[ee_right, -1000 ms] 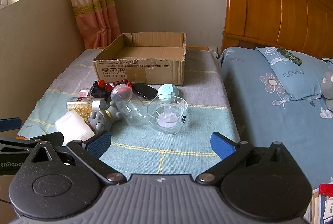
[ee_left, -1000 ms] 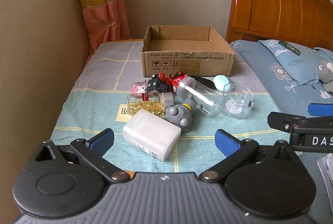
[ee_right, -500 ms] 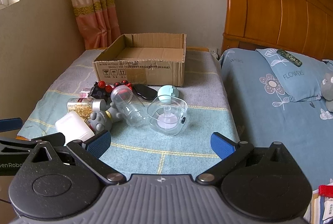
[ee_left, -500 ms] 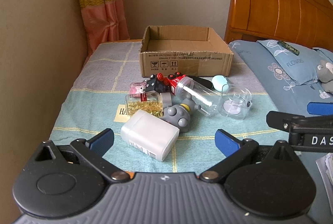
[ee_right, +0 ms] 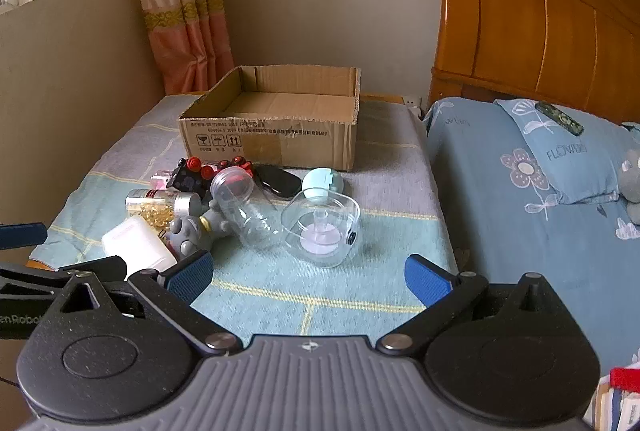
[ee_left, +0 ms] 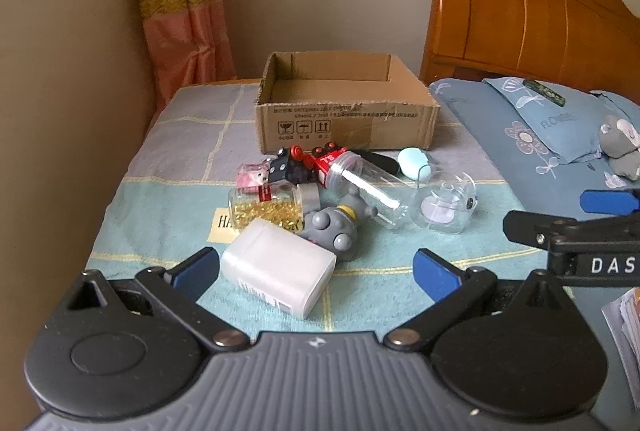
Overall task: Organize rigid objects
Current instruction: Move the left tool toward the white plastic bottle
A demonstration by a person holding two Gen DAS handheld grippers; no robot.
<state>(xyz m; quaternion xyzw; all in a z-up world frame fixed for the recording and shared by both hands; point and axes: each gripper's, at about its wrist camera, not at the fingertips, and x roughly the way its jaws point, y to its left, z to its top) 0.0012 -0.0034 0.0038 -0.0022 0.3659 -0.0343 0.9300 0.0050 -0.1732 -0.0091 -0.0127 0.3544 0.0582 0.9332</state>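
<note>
A pile of small objects lies on a checked cloth in front of an empty cardboard box (ee_left: 344, 127) (ee_right: 272, 143). Nearest is a white plastic container (ee_left: 278, 267) (ee_right: 136, 245), lying between the fingers of my open left gripper (ee_left: 316, 273). Behind it are a grey toy figure (ee_left: 334, 229), a jar of gold beads (ee_left: 268, 207), a clear bottle (ee_left: 368, 187) (ee_right: 244, 211), a clear lidded cup (ee_left: 444, 205) (ee_right: 320, 227), a red and black toy (ee_left: 308, 163) and a mint green oval (ee_left: 414, 161). My right gripper (ee_right: 308, 273) is open, short of the clear cup, holding nothing.
A bed with blue bedding (ee_right: 540, 191) and a wooden headboard (ee_right: 540, 31) borders the right side. A wall (ee_left: 60, 111) and a pink curtain (ee_left: 184, 11) close the left. A yellow label (ee_left: 222, 225) lies under the jar. The right gripper's finger (ee_left: 560, 231) shows at the left wrist view's right edge.
Both grippers have edged slightly forward toward the pile; the white container now sits further between the left fingers. Nothing on the cloth has moved.
</note>
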